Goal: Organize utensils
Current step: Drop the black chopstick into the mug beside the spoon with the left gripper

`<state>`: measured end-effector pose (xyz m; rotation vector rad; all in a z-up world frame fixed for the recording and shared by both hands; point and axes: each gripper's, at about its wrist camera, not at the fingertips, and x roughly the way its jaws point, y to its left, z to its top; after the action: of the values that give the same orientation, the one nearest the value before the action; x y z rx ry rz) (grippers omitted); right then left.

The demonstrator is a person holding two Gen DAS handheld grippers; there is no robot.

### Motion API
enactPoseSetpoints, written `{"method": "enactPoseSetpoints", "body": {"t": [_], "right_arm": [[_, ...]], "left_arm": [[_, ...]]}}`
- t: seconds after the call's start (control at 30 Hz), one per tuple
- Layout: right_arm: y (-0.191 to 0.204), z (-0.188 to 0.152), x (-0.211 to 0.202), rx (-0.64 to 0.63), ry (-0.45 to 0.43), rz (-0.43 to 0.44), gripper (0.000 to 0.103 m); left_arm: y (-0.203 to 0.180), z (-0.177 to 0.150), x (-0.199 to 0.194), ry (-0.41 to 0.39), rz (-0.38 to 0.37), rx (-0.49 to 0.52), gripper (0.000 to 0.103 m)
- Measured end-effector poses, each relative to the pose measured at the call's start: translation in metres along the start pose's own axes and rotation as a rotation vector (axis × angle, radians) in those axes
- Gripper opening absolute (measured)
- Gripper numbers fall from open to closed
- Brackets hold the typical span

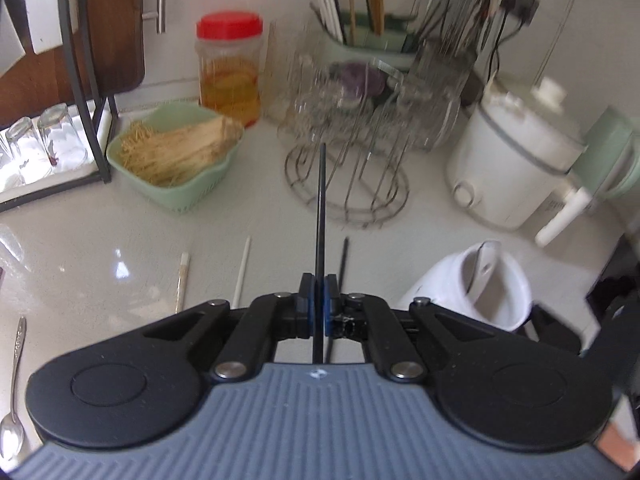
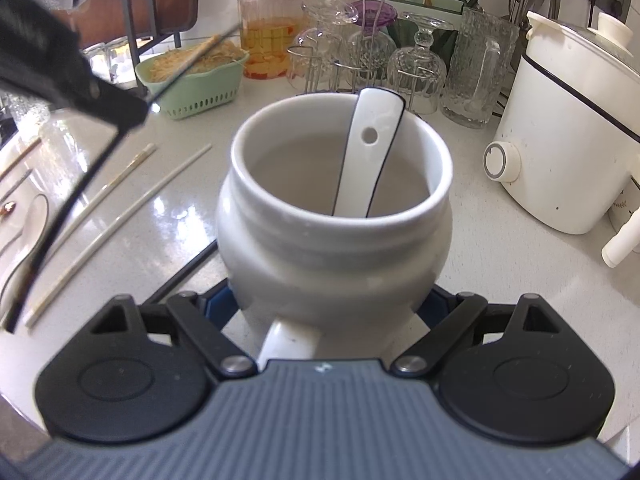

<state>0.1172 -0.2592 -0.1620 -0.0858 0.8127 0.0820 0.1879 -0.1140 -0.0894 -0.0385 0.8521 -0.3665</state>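
Note:
My left gripper (image 1: 319,294) is shut on a black chopstick (image 1: 321,208) that sticks out forward above the counter. It shows in the right wrist view as a dark arm (image 2: 68,76) at upper left, the chopstick (image 2: 192,58) slanting up from it. My right gripper (image 2: 332,300) is shut on a white ceramic mug (image 2: 336,236) with a white ceramic spoon (image 2: 366,152) standing inside. The mug also shows in the left wrist view (image 1: 476,284). A second black chopstick (image 1: 343,260), white chopsticks (image 1: 242,272) (image 2: 120,216) and a metal spoon (image 1: 14,392) lie on the counter.
A green basket of noodles (image 1: 176,160), a red-lidded jar (image 1: 230,68), a wire rack of glasses (image 1: 352,120), a green chopstick holder (image 1: 360,40) and a white cooker (image 1: 516,152) line the back. A black shelf frame (image 1: 86,80) stands at left.

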Motion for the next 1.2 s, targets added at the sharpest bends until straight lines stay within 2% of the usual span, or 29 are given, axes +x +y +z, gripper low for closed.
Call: {"method": "enactPoseSetpoints", "body": {"t": [0.17, 0.4, 0.57, 0.77, 0.93, 1.2], "right_arm": [[0.0, 0.0, -0.001, -0.005, 0.0, 0.002, 0.092], [0.0, 0.001, 0.0, -0.006, 0.001, 0.005, 0.092], [0.0, -0.001, -0.001, 0.001, -0.006, 0.009, 0.092], [-0.003, 0.0, -0.001, 0.01, -0.017, 0.023, 0.092], [-0.007, 0.001, -0.001, 0.022, -0.024, 0.038, 0.091], [-0.011, 0.0, -0.001, 0.04, -0.032, 0.055, 0.091]], "left_arm": [[-0.008, 0.028, -0.027, -0.107, -0.066, -0.047, 0.005], [-0.042, 0.076, -0.058, -0.328, -0.152, -0.018, 0.005], [-0.066, 0.09, -0.05, -0.395, -0.219, -0.009, 0.005], [-0.089, 0.08, -0.009, -0.339, -0.268, 0.029, 0.005], [-0.088, 0.059, 0.015, -0.289, -0.286, 0.029, 0.005], [-0.078, 0.043, 0.026, -0.268, -0.269, 0.042, 0.005]]}}
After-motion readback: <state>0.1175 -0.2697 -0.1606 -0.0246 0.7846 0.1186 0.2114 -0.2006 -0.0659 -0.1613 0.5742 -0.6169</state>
